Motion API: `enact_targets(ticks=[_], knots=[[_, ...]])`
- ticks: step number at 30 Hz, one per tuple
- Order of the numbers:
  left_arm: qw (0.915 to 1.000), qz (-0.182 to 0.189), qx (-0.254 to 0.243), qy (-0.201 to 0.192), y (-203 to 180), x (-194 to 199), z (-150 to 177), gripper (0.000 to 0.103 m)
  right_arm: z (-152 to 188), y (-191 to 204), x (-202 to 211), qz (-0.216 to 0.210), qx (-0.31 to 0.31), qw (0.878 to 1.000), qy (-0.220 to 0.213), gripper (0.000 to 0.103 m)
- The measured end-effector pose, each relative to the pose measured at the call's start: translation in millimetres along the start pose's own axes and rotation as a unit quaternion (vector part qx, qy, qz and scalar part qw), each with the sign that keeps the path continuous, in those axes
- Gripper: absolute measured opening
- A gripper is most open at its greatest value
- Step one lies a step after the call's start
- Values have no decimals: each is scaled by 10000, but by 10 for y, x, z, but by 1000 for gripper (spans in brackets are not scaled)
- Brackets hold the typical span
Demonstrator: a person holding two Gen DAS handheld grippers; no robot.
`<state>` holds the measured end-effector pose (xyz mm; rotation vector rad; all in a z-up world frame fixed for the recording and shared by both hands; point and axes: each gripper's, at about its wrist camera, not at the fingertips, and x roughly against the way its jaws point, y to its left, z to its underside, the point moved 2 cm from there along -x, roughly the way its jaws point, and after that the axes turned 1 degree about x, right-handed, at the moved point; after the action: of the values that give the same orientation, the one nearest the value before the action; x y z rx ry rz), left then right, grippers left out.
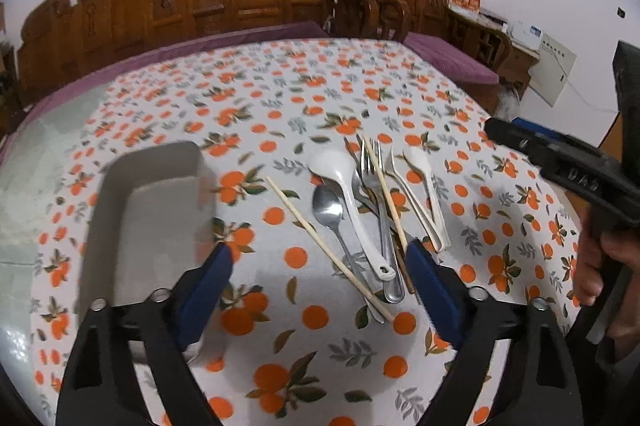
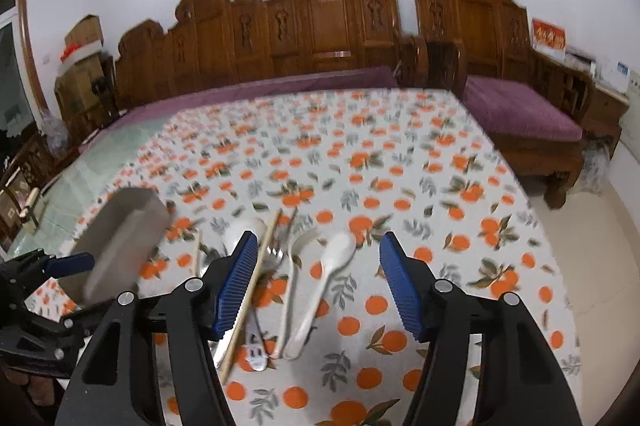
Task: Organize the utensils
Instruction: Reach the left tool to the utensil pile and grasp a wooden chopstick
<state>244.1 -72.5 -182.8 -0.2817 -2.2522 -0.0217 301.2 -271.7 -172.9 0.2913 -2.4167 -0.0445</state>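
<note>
We are holding the left gripper (image 1: 318, 268) wide apart and empty above the cutlery pile (image 1: 360, 218), while the right gripper (image 2: 316, 258) is gaping over a white spoon (image 2: 324, 278), gripping nothing. The utensils are lying on the orange-print tablecloth (image 1: 280, 97) right of a grey tray (image 1: 148, 226). Blur is smearing the tray, and our fingers (image 2: 236, 278) are hiding several handles.

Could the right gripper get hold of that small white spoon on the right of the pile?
Probably yes. The right gripper is open, and the small white spoon lies between its fingers on the tablecloth, nothing over it; a white fork lies close beside.
</note>
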Motion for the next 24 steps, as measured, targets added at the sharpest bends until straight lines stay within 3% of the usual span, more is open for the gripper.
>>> enact_targets(ticks=[5,12,22,24], knots=[[9995,43,10,298,-26,-345,11,60,190,-28,-293,71,-6,9989,456,65],[9978,-115,-92,644,-56,-693,41,35,221,0,-339,2,15,9986,528,65],[9965,-129,-27,827,-18,-905,89,30,233,54,-403,5,81,9980,627,65],[9964,-168,7,826,28,-880,98,10,250,63,-427,30,111,9977,665,65]])
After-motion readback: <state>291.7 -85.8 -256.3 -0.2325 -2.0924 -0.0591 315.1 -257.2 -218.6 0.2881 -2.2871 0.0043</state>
